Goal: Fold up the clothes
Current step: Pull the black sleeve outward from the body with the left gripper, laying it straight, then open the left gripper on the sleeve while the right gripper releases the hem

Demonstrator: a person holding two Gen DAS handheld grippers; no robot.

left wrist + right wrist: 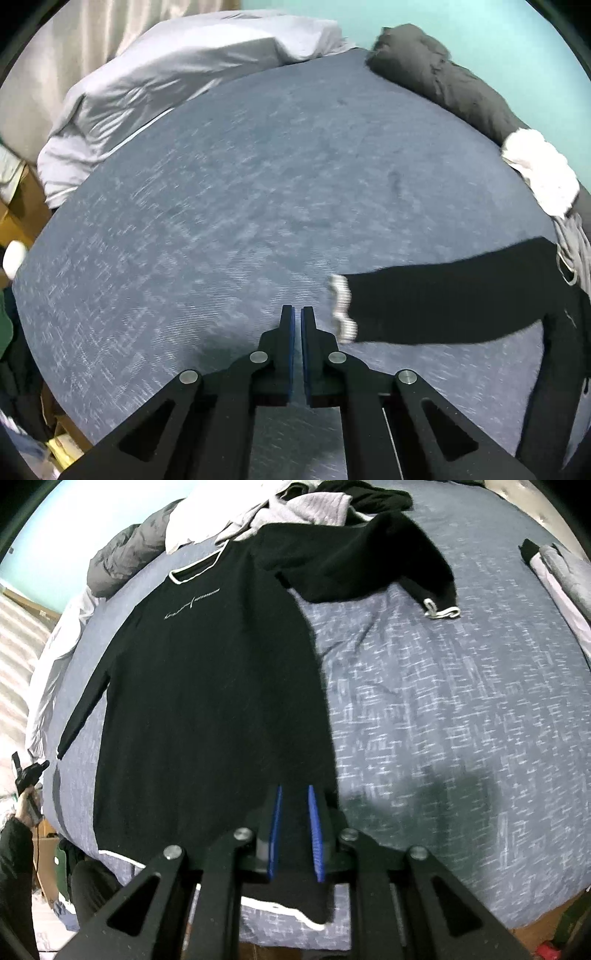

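A black long-sleeved sweater lies front up, spread flat on the bed, its neck toward the far side and its hem at the near edge. White trim runs round the neckline, the hem and the cuffs, and a thin line of pale lettering crosses the chest. One sleeve lies straight along the body's side, pointing toward the hem. The other sleeve bends outward from the shoulder across the bed, rumpled, ending in a white-edged cuff. In the left wrist view one sleeve stretches flat across the bed, its white cuff at the end.
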